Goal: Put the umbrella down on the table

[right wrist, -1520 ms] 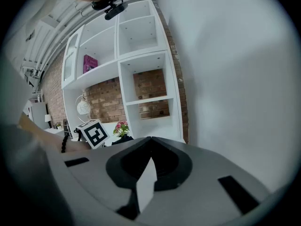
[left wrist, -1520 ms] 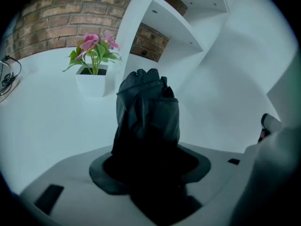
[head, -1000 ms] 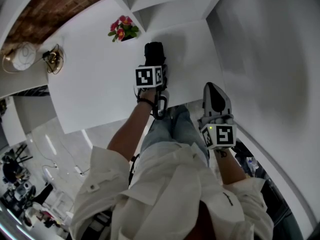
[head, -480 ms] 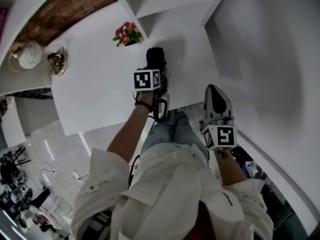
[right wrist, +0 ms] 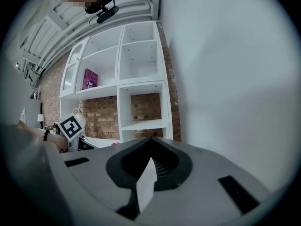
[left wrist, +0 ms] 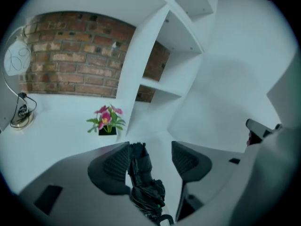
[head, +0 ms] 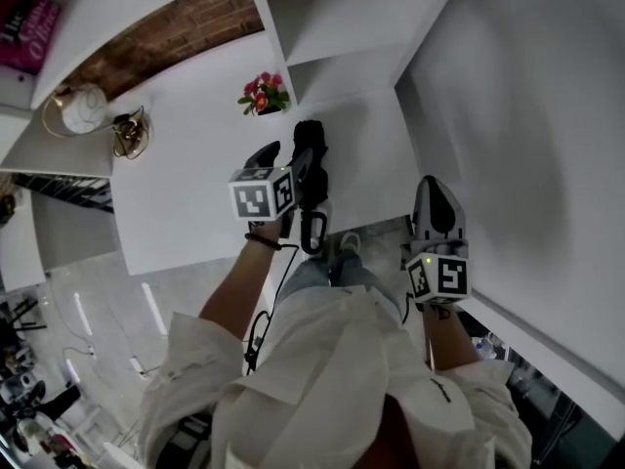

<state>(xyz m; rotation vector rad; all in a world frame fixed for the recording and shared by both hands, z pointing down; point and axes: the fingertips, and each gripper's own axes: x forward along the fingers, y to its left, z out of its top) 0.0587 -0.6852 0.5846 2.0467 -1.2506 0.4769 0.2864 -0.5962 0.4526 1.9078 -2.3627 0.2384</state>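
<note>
Ref. landmark: flower pot (head: pixel 264 94) w/ pink blooms, at the back of the white desk (head: pixel 186 193).

1. Lamp (head: pixel 83 110): round, white. Pos.: far left of the flower pot, at the desk's back-left corner, below the brick wall (head: pixel 176 32).

2. Left gripper (head: pixel 283 160): held in front of the flower pot, raised clear of the desk, pointing down and forward. Left gripper view: the jaws of the left gripper (left wrist: pixel 150 150) stand wide apart and are closing. State: released, pads press on nothing. The umbrella (left wrist: pixel 141 178) shows in the gap, close along the jaw at the view's left, but lies lower, on the desk.

3. Umbrella (head: pixel 311 149): black, folded, lying flat on the desk. Pos.: just in front of the flower pot and slightly to its right, length running front to back. The strap-loop end lies toward the desk's front edge.

4. Shelf unit (head: pixel 332 27): white, open compartments. Pos.: behind the flower pot, to its right.

5. Right gripper (head: pixel 430 191): well right of the flower pot, by the desk's front-right corner, next to a plain white wall (head: pixel 527 115). Right gripper view: the jaws of the right gripper (right wrist: pixel 150 147) are clenched together w/ nothing between them.
</note>
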